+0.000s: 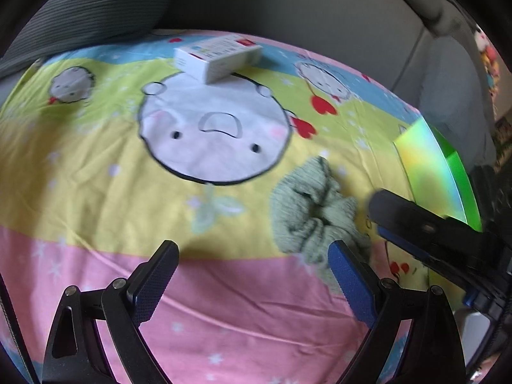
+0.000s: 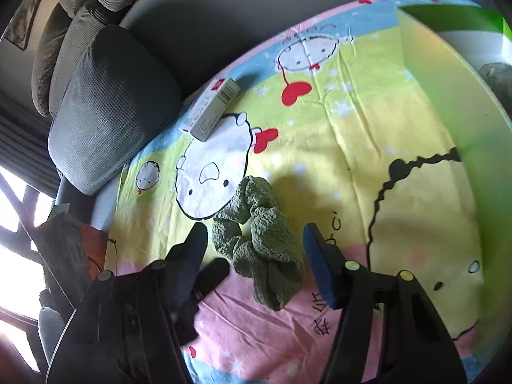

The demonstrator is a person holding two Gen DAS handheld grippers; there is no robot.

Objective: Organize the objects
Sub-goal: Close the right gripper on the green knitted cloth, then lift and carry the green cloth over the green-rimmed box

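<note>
The soft, light green knit scrunchie (image 2: 259, 243) lies between the open right gripper (image 2: 252, 262); pinch its bunched middle.

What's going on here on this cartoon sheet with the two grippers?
A person is tidying with two handheld grippers. The right gripper is open around a green knitted scrunchie on the sheet, not gripping it. The left gripper hangs open, empty. A small white box and a green box sit nearby.
</note>
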